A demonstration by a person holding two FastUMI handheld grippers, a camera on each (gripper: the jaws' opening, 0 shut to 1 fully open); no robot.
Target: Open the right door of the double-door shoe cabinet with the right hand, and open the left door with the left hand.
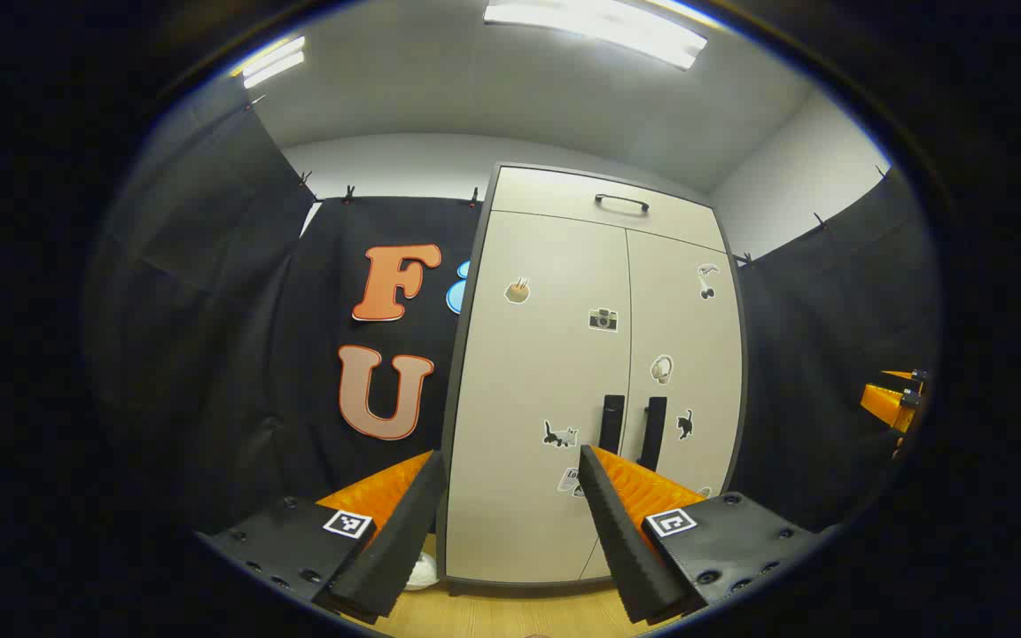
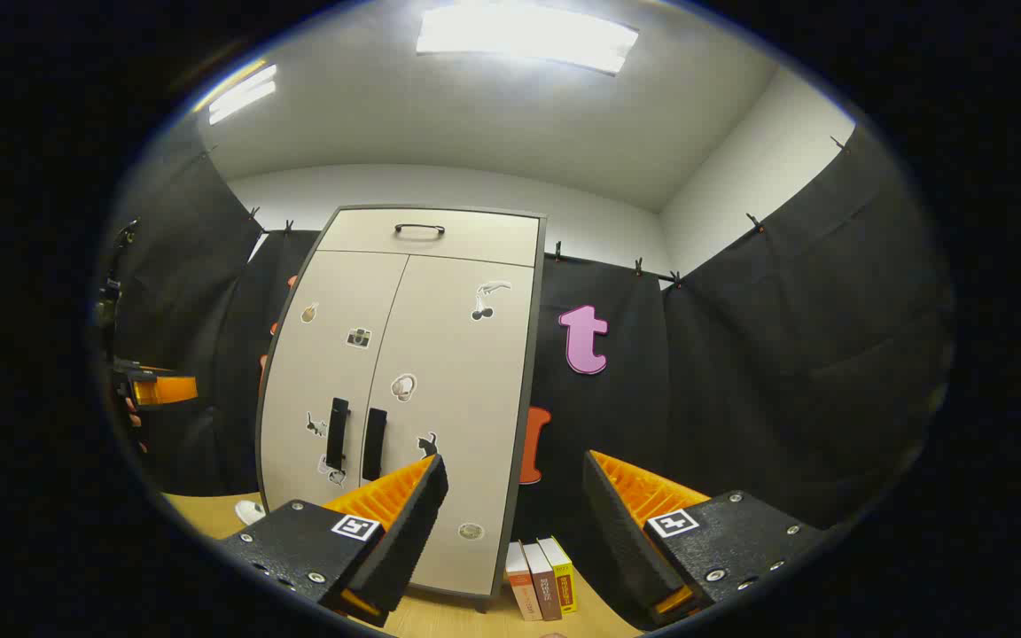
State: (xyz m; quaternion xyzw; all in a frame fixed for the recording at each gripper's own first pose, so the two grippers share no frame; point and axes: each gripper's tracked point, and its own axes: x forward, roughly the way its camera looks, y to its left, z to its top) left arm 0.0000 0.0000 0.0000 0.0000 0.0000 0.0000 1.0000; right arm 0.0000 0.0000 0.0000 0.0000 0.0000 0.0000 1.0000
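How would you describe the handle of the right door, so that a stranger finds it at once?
Find the tall pale cabinet against the black cloth wall. Two dark upright handles stand side by side at its middle seam; the right door's handle is the one nearer the small cat sticker, not the top drawer's horizontal handle.

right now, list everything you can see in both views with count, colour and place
tall beige double-door shoe cabinet: one, both doors shut, against the black cloth wall
black vertical door handles: two, side by side at the door seam
black top drawer handle: one, on the panel above the doors
small picture stickers: several, scattered on both doors
upright books: three, orange, brown and yellow, on the floor right of the cabinet
small white object: one, on the wooden floor left of the cabinet
ceiling lights: two, white
left gripper: fingers apart, empty
right gripper: fingers apart, empty
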